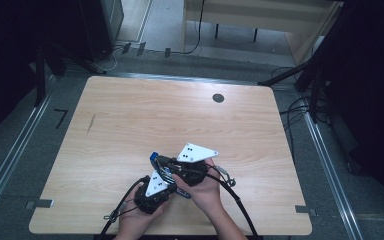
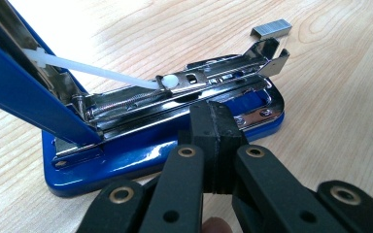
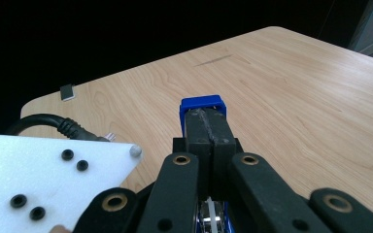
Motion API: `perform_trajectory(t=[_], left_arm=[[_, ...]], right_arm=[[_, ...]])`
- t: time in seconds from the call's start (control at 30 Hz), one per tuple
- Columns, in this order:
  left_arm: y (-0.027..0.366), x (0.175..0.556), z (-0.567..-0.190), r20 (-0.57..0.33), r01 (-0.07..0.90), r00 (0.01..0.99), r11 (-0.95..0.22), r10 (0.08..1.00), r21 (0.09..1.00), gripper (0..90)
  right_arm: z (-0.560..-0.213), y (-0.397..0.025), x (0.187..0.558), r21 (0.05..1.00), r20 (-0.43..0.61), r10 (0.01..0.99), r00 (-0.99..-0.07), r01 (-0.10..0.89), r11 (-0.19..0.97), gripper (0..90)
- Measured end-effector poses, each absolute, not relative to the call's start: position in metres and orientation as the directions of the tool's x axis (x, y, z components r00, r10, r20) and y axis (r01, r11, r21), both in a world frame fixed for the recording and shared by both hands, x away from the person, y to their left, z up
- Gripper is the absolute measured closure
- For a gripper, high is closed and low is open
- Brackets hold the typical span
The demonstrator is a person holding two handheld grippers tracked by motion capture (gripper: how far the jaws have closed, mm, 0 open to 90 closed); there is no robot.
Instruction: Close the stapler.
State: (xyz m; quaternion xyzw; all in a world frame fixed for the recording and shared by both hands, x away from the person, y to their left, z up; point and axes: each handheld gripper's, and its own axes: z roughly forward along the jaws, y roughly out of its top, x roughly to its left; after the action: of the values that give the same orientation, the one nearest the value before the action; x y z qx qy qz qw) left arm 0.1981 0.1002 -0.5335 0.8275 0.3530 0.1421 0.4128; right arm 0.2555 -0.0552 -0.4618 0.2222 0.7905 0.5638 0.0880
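A: Left gripper point(image 2: 214, 145) status?

B: Jaws pressed together, pads touching, nothing between them. The tips sit just in front of the stapler point(image 2: 165, 141), against or just over its blue base; can't tell which.

A: Stapler state?

B: Hinged open. Blue lid point(image 2: 24, 92) swung up toward 10 o'clock in the left gripper view. Chrome magazine point(image 2: 189, 92) exposed, white pusher rod point(image 2: 92, 70) running from the lid down to it.

A: Right gripper point(image 3: 209, 131)?

B: Jaws look closed, pads meeting. They're at the blue lid end, which pokes out past the tips at 12 o'clock in its own view. Can't tell whether they clamp it or just rest on it.

A: Anything loose?

B: A staple strip point(image 2: 271, 28) on the table point(image 2: 349, 97), at 1 o'clock from the stapler in the left gripper view, apart from it.

A: Overall position?

B: High view: both grippers close together at the table's near edge, around 6 o'clock, the stapler between them. Left gripper's white plate point(image 3: 43, 179) shows at 8 o'clock in the right gripper view.
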Motion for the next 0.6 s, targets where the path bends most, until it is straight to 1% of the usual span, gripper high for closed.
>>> perform_trajectory(t=[0.37, 0.53, 0.6], left_arm=[[0.1, 0.198, -0.533, -0.055, 0.465, 0.712, -0.411, 0.7, 0.784, 90.0], [0.1, 0.198, -0.533, -0.054, 0.464, 0.712, -0.412, 0.7, 0.784, 90.0], [0.1, 0.198, -0.533, -0.055, 0.464, 0.713, -0.413, 0.699, 0.784, 90.0]], right_arm=[[-0.463, -0.049, 0.259, 0.932, 0.114, 0.447, -0.887, 0.251, 0.261, 90.0], [-0.469, -0.043, 0.259, 0.919, 0.091, 0.452, -0.888, 0.25, 0.306, 90.0], [-0.472, -0.042, 0.259, 0.918, 0.098, 0.452, -0.886, 0.256, 0.302, 90.0]])
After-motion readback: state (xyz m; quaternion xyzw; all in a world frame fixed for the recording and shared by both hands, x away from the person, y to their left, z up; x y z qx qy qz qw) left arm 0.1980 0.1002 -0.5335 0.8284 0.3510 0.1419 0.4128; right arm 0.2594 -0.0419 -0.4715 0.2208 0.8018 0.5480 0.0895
